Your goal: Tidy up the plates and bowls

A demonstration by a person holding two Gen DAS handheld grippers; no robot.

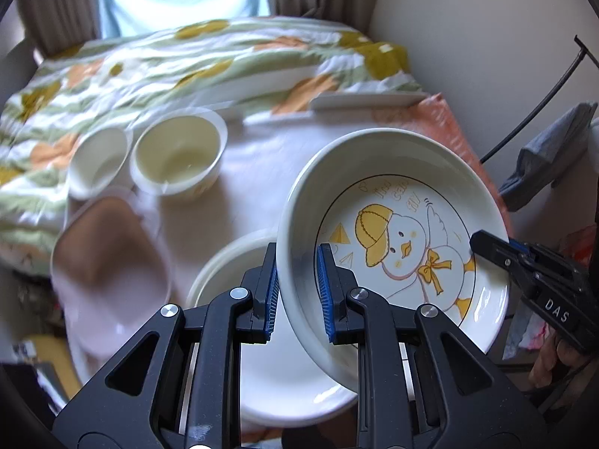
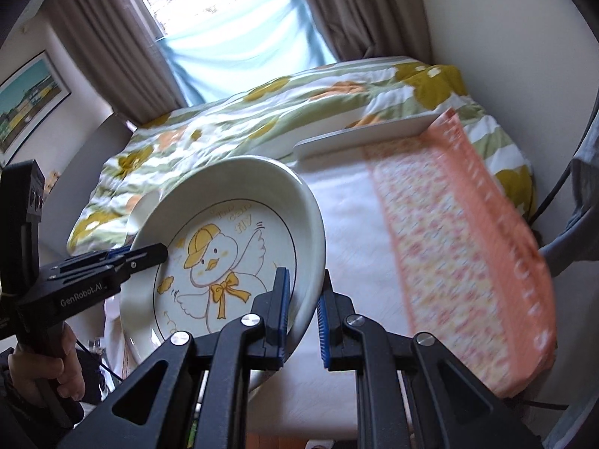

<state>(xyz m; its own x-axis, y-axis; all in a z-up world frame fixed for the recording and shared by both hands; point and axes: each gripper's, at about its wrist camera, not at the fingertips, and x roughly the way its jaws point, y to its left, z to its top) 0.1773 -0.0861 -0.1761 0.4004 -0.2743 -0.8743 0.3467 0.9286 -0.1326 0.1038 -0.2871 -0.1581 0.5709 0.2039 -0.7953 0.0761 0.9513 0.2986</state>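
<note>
Left wrist view shows the duck plate [image 1: 404,247] lifted and tilted above the white table [image 1: 254,157], at about 3 o'clock from a plain white plate [image 1: 284,385] lying below it. It looks like glazed ceramic, so I judge it stiff, rather heavy, slippery and easy to break; the raised rim is the only good place to take it, and two opposite points keep it from swinging. The left gripper [image 1: 297,292] is nearly closed, its blue pads clamped on the rim at 8 o'clock of the plate. The right gripper [image 2: 302,301] is closed on the opposite rim the same way. Two bowls [image 1: 179,157] stand at 10 o'clock, beside a pink dish [image 1: 108,262].
</note>
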